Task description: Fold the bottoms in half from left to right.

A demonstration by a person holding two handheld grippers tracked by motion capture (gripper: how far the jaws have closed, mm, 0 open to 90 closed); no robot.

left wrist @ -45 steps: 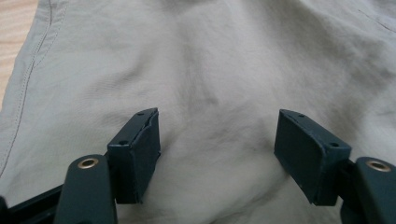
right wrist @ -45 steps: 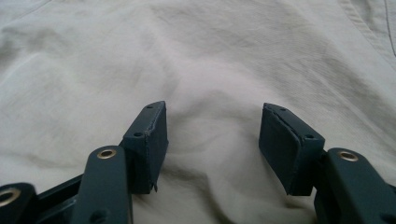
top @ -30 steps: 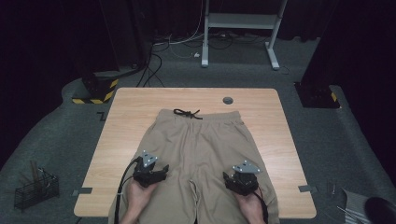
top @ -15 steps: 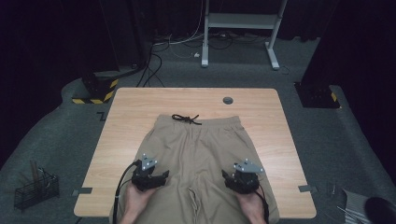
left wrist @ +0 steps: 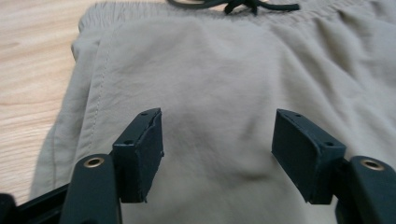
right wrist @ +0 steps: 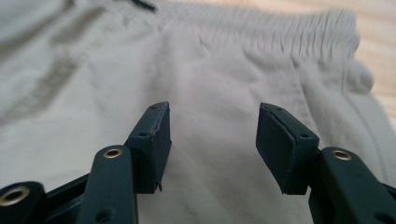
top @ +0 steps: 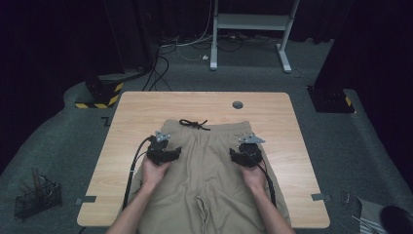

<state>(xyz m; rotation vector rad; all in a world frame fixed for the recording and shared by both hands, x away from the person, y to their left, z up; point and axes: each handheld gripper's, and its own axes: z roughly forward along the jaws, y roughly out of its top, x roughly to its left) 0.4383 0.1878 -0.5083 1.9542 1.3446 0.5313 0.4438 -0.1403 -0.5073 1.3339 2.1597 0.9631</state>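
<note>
Khaki shorts (top: 207,165) lie flat on the wooden table (top: 141,109), the waistband on the far side with a black drawstring (top: 194,124) tied at its middle. My left gripper (top: 162,141) hovers over the shorts' left hip, jaws open, with bare fabric (left wrist: 219,84) beneath and nothing between the pads. My right gripper (top: 248,145) hangs over the right hip, just short of the elastic waistband (right wrist: 266,25). Its jaws have just been closing a little but still stand wide open over the cloth, gripping nothing. The drawstring (left wrist: 233,5) shows at the top of the left gripper view.
A round grey grommet (top: 237,105) sits in the table's far edge. A wire basket (top: 36,197) stands on the floor at the left, with a yellow-and-black striped block (top: 100,92) farther back. Beyond the table are the legs of a white frame (top: 248,22) and cables.
Both hands have moved forward over the shorts, from the leg area up to the hips near the waistband. The shorts lie as before.
</note>
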